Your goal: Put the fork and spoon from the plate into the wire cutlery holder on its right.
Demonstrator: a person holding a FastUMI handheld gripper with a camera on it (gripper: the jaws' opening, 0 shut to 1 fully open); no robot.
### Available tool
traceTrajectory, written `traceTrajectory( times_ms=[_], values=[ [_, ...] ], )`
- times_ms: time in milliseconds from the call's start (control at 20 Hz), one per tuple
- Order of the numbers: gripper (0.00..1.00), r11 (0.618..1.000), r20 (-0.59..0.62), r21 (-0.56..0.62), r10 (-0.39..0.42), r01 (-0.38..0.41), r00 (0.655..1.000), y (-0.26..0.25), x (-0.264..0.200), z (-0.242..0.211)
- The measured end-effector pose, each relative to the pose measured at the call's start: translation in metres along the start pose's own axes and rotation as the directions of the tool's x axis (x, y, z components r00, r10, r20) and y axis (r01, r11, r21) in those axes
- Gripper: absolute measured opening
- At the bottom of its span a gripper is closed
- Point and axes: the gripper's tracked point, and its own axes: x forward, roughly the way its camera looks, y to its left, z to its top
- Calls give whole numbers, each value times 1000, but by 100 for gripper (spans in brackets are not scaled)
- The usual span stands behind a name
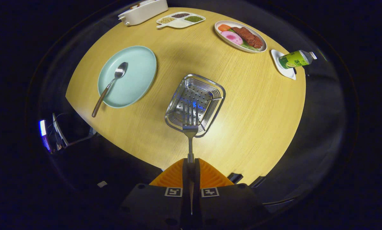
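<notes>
Gripper view: gripper (191,164) pinches silver metal fork (190,134) by its handle, tines over rectangular wire cutlery holder (195,103) on the bench. Lower straight, then release. Wooden-handled spoon (109,87) waits on pale green plate (139,73), left.

On the table (258,105): one fork (190,127), one spoon (109,86), one wire holder (195,103), four dishes, one bottle (296,59).

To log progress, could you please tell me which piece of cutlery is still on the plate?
The spoon, lying on the pale green plate; the fork is clamped in the jaws over the wire holder.
</notes>
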Motion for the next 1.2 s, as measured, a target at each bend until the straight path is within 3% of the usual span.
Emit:
traceTrajectory(
  times_ms=[300, 500, 750, 950, 1100, 1200],
  values=[
    [7, 1000, -131, -1, 28, -28, 991, -6, 14, 18],
    [17, 999, -113, 28, 32, -29, 993, -8, 16, 30],
    [30, 995, 39, 87, 54, -58, 998, -1, 1, 45],
    [55, 986, 223, 152, 33, -68, 974, 2, -28, 57],
    [52, 987, 364, 150, 3, -62, 931, 21, -56, 64],
    [52, 987, 449, 127, 34, -102, 893, 57, -71, 74]
  ],
)
